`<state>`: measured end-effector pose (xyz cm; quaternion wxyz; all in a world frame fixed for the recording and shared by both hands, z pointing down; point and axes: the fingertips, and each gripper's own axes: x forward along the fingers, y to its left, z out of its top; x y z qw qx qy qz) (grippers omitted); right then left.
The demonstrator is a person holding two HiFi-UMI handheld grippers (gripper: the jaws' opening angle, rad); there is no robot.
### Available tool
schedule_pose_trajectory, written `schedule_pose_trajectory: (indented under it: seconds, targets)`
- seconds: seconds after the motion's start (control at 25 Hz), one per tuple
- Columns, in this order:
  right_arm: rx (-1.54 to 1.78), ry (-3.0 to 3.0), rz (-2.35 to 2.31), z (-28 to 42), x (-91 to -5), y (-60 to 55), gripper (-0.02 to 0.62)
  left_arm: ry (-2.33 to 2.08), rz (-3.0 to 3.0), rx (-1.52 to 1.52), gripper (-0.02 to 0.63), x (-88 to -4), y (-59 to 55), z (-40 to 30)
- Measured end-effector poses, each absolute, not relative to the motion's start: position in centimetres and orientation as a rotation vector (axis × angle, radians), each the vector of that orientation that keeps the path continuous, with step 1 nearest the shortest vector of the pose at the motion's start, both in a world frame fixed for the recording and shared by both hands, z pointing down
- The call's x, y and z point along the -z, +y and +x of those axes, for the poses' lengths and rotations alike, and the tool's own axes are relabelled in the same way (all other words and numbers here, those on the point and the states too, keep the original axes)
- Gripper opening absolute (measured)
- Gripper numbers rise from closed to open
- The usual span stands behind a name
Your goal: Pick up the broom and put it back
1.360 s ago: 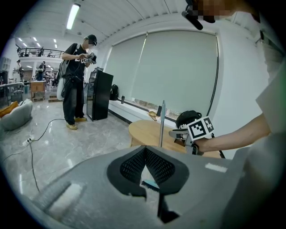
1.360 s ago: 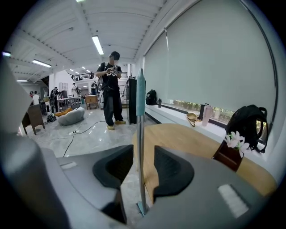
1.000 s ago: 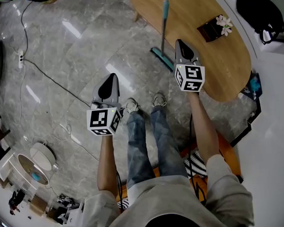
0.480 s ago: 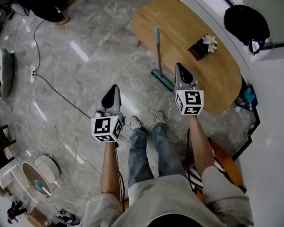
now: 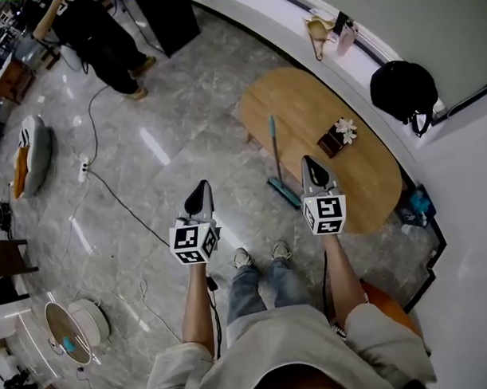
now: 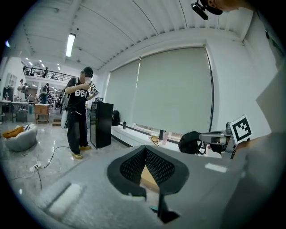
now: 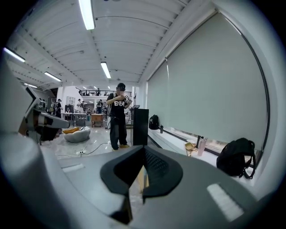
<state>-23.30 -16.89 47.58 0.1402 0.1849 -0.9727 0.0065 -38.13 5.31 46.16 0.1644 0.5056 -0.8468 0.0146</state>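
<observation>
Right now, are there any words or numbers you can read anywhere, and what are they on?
No text here can be read for sure.
White print on the standing person's black shirt: too blurred to read.
Left cube and right cube: only black-and-white square patterns, no letters or numbers.
Nothing else shows any writing.

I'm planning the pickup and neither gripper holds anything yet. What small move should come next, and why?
Probably open the right gripper and ease it forward and a little left toward the broom. Its jaws are shut with nothing between them, and the broom leans untouched against the table, nearer this gripper than the left one.
</observation>
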Motion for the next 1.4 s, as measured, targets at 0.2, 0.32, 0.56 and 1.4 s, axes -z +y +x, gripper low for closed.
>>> schedule_pose_trajectory:
  seconds: [0.2, 0.32, 0.56, 1.4]
  targets:
    - [0.005, -2.837, 0.539, -22.2, -43.3, -16.4, 0.0, -2.44, 1.435, -0.025, 0.0, -42.7, 5.9, -37.9]
    - [0.023, -2.847, 0.535, -21.6, -41.0, -16.2, 0.0, -2.445, 1.435, -0.039, 0.001, -40.6, 6.4, -37.4]
    - [0.079, -2.878, 0.528, -21.3, -37.0, -16.1, 0.0, -2.507, 1.429, -0.036, 0.001, -37.3, 7.2, -37.7]
    - [0.128, -2.901, 0.601, -20.2, -32.9, -17.3, 0.0, -2.555, 1.491, -0.036, 0.0, -32.9, 6.2, -38.5]
